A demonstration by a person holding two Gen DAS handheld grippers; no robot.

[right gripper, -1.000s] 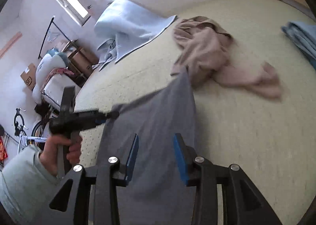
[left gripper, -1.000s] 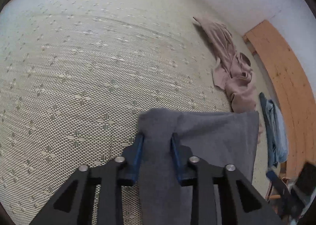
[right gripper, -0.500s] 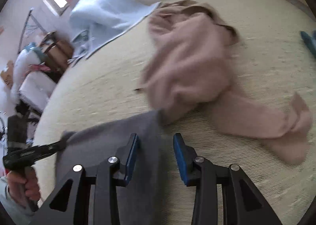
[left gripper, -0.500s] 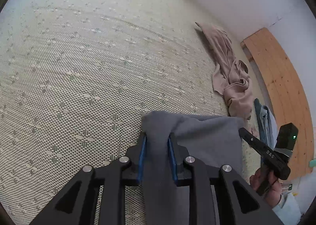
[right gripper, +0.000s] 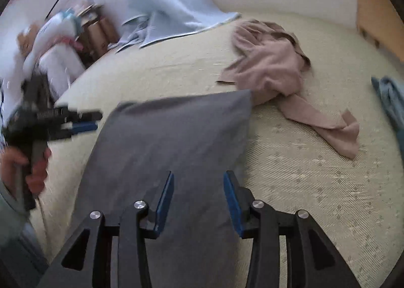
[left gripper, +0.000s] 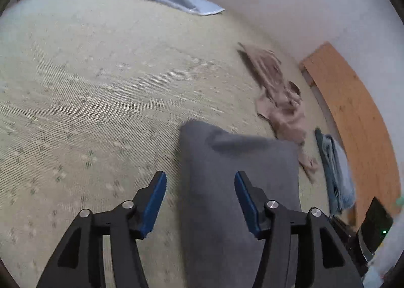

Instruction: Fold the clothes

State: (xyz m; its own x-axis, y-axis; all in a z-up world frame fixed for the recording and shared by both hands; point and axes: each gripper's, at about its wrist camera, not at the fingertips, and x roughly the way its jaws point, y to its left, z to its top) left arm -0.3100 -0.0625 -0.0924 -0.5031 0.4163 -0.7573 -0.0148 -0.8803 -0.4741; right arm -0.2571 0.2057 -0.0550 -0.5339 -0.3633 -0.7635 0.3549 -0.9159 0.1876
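Left gripper point(left gripper: 200, 200) has just been opening: its blue fingers point(left gripper: 155, 202) stand apart, clear of the grey garment point(left gripper: 240, 187), whose folded edge lies between them on the woven mat point(left gripper: 88, 101). Right gripper point(right gripper: 198, 203) has also parted slightly, fingers point(right gripper: 165, 199) apart over the same cloth, not pressing it. Pink garment point(right gripper: 272, 70) lies crumpled at 1 o'clock, touching the grey corner; blue cloth point(right gripper: 391, 101) at 3 o'clock.
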